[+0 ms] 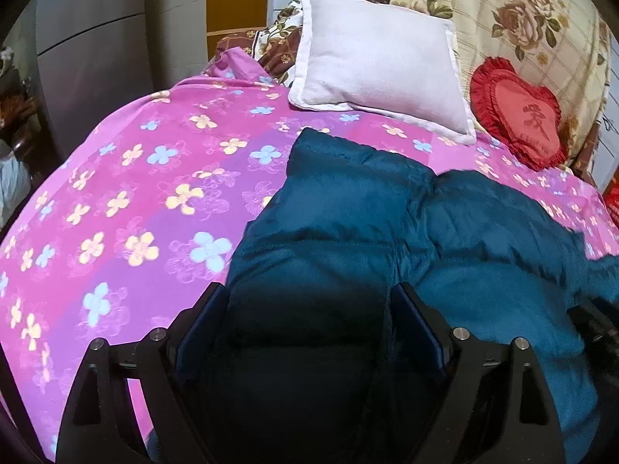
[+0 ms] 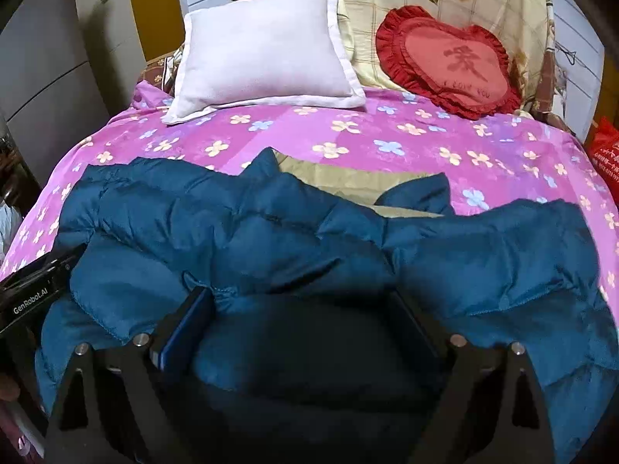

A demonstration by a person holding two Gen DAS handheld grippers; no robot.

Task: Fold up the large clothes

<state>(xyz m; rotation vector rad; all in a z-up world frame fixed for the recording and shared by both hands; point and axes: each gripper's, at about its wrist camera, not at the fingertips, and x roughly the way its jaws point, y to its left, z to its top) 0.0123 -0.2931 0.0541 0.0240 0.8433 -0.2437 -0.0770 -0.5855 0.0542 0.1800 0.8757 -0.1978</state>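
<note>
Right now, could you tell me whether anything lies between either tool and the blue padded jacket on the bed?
Nothing visible does. The blue jacket lies directly under both open tools, left tool and right tool; the white pillow sits well beyond.

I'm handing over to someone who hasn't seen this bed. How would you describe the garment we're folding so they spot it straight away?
Start at the bed with the pink flowered cover. A white pillow and a red heart cushion sit at its far end; the teal quilted jacket lies across the near end. It is the only dark, puffy item there, with a beige lining showing at its top edge.
</note>
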